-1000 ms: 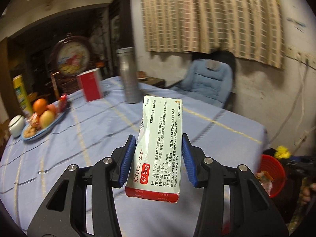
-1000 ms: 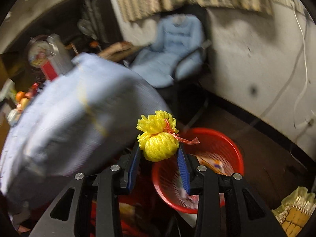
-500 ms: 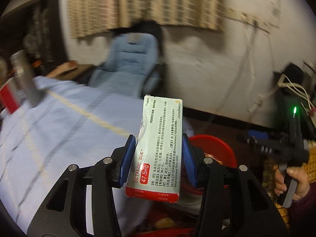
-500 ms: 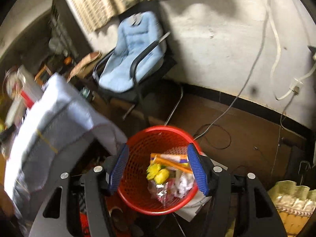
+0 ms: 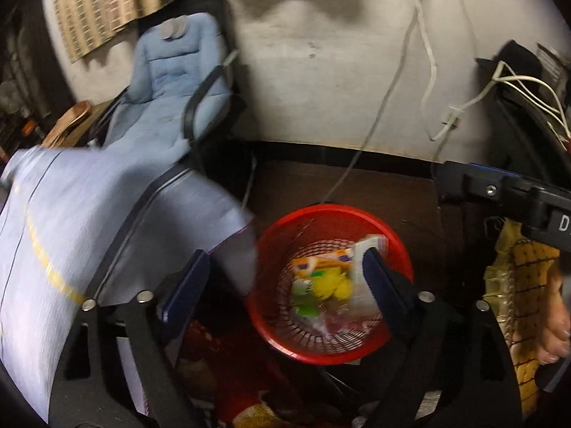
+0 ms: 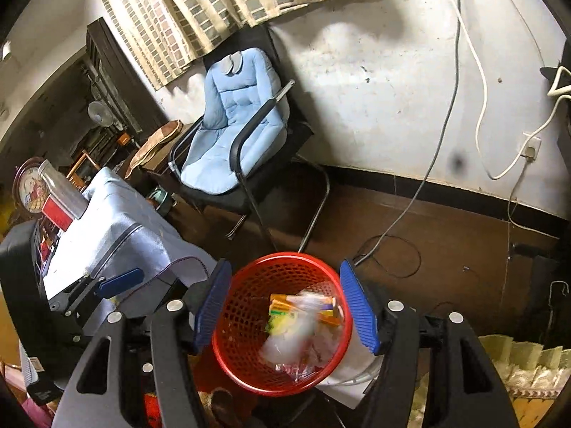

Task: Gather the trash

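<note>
Hovering above the red mesh basket (image 5: 330, 287), left claw (image 5: 282, 290) has its blue pads spread wide, nothing between them. Right claw (image 6: 285, 308) likewise gaping and empty, basket (image 6: 246, 321) framed between its pads in the right wrist view. Basket sits on the brown floor (image 6: 446, 235), just off the corner of the bench, which is draped in a light blue cloth (image 5: 71, 221) with yellow and dark stripes. Trash in the basket: white medicine box (image 5: 362, 274) blurred, tilted against the basket's right inner wall in the left wrist view; same box shows as a pale smear (image 6: 291, 331) in the right wrist view, cannot tell whether it has settled. Yellow mesh ball (image 5: 330, 283) lies near the basket's middle, just beside the box. Orange-and-purple wrapper (image 6: 303, 306) and crumpled clear plastic underneath. Right claw's body (image 5: 517, 196) visible at the right edge of the left wrist view, with the person's hand (image 5: 553, 324) below it. Left claw's blue pad (image 6: 119, 281) pokes in at the left of the right wrist view, over the cloth's hanging edge. Blue padded chair (image 6: 235, 117) stands against the white wall beyond the bench corner. Grey cable (image 6: 421, 178) trails down the wall onto the floor near the basket. Yellow netted bag (image 5: 517, 303) on the floor right of the basket.
</note>
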Available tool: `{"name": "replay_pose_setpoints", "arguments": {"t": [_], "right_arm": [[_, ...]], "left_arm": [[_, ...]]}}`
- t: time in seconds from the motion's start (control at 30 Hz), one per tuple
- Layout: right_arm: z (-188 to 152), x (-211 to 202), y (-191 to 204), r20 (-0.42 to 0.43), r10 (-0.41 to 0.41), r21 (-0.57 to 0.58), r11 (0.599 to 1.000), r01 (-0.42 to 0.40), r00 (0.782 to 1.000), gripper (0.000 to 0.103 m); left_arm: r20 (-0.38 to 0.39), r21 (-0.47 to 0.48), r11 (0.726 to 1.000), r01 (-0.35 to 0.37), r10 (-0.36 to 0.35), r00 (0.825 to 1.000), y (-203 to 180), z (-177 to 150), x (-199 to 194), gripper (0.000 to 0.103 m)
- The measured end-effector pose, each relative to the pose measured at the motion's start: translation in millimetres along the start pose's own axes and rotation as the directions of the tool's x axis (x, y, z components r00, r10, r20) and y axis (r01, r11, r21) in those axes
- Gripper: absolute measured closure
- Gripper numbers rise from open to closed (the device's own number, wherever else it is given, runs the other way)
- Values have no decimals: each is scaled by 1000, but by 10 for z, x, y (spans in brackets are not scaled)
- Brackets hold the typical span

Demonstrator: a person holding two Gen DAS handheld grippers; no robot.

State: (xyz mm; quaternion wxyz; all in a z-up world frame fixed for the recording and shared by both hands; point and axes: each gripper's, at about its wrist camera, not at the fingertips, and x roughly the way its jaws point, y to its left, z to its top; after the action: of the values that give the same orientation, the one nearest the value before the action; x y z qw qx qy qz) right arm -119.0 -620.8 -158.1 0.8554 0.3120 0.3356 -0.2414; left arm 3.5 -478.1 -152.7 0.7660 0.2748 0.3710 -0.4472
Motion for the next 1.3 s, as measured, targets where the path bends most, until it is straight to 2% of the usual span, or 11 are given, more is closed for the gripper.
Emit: {"name": "replay_pose_setpoints", "arguments": {"t": [0.1, 0.23, 0.33, 0.5, 0.83, 1.0, 1.3], "right_arm": [[-47, -33, 115, -13, -11, -38, 999, 10, 1000, 40], [-209, -173, 265, -30, -73, -128, 989, 69, 997, 30], [-405, -297, 274, -53, -100, -167, 982, 90, 994, 28], [-633, -380, 228, -75, -77, -160, 985, 65, 994, 21], [-703, -339, 328, -70, -124, -235, 966, 104, 990, 20], [-733, -270, 302, -103, -116, -229, 969, 90, 988, 18], [-737, -250, 260, -119, -104, -209, 975, 78, 987, 14]], "left_arm": [[-4, -51, 998, -32, 32, 999, 105, -175, -93, 10], [0, -59, 995, -76, 77, 997, 97, -412, -269, 9], [6, -55, 994, -94, 95, 995, 47, -553, -380, 7], [-6, -47, 990, -133, 133, 991, -34, -743, -492, 7], [-22, -68, 987, -145, 144, 989, 5, -779, -514, 7], [-52, -64, 988, -141, 138, 989, -5, -802, -432, 7], [-56, -66, 987, -148, 145, 988, -16, -792, -423, 7]]}}
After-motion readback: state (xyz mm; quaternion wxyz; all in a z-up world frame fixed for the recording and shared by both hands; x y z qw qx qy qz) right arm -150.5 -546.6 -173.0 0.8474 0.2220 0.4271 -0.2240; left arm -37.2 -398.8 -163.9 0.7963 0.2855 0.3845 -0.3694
